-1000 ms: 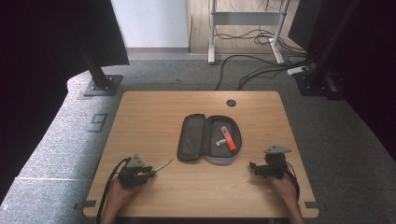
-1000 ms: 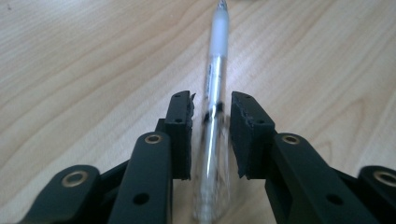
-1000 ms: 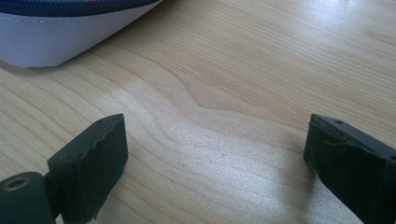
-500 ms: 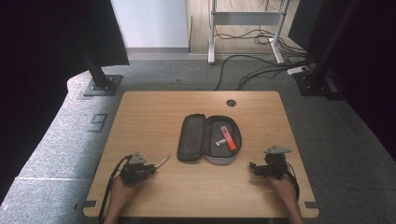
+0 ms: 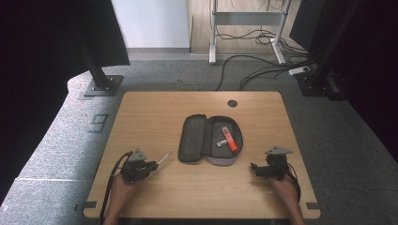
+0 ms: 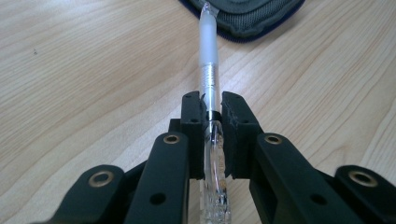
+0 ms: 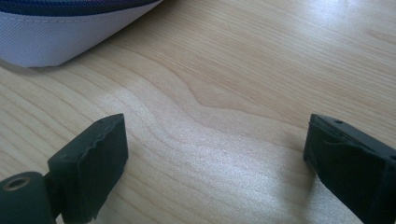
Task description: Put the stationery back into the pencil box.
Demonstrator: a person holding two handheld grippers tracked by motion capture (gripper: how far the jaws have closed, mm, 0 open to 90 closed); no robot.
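My left gripper (image 6: 212, 112) clamps a clear plastic pen (image 6: 208, 60), jaws just closed on it, its tip reaching toward the open grey fabric pencil case (image 5: 195, 138). My right gripper (image 7: 215, 154) gapes wide, holding nothing.

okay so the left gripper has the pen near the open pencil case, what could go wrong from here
The left gripper clamps the clear pen near its rear end, so the long front could pivot or slip. The tip sits right at the edge of the open pencil case and might catch on it. The right gripper is open, not steadying the case.
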